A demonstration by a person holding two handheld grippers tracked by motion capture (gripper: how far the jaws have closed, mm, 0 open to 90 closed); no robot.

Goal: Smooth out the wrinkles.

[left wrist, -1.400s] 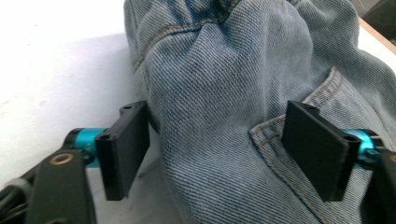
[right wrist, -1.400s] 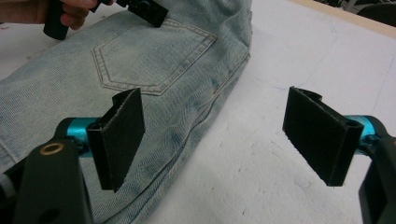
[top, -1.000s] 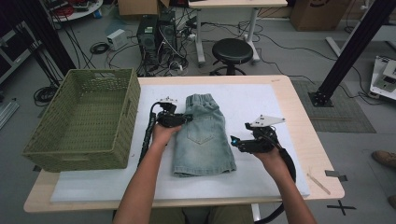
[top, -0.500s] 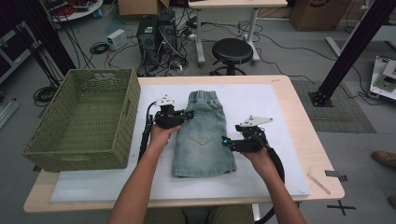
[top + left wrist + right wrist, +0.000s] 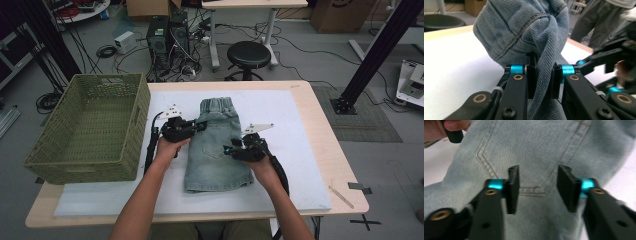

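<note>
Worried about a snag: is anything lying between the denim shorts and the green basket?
Nothing visible does. The denim shorts lie beside the green basket, with bare white mat between; the left gripper already pinches their edge.

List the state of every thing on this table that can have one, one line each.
denim shorts: folded, lying flat on the white mat, left edge bunched and lifted.
left gripper: shut on a fold of the denim shorts.
right gripper: jaws have just been closing, pads apart over the back pocket, not yet pinching cloth.
green wicker basket: upright, empty.
white mat: spread flat on the table.
</note>
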